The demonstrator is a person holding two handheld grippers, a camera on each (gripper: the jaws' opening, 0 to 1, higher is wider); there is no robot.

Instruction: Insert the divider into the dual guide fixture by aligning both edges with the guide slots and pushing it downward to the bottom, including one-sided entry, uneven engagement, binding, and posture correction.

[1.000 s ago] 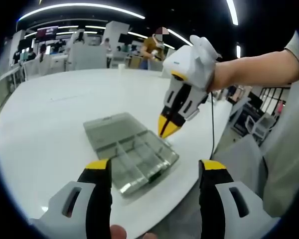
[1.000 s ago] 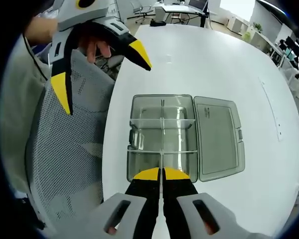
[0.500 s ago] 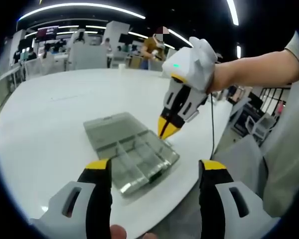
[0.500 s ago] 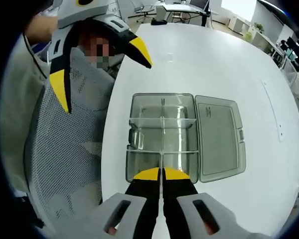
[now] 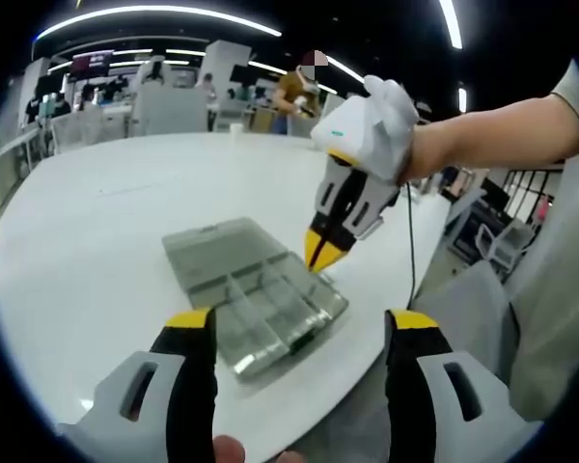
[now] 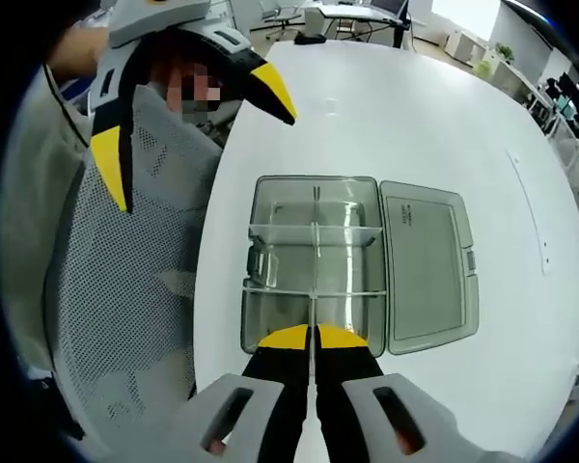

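Pinching one clear divider (image 6: 314, 340), right gripper (image 6: 314, 336) over one compartment box (image 6: 314, 260); left gripper (image 5: 299, 323) spread wide.

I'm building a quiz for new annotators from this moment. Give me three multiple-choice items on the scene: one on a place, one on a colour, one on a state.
1. Where does the clear box's open lid lie in the right gripper view?
A. To the right of the box
B. Closed on top of the box
C. On the chair

2. What colour are the gripper jaw tips?
A. Red
B. Yellow
C. Green

3. How do the right gripper's jaws stand?
A. Wide apart
B. Shut on a thin clear divider
C. Folded back out of sight

Answers: 1 A, the lid lies flat beside the clear box on the white table. 2 B, yellow tips show on the left gripper too. 3 B, the tips meet on the divider over the box.
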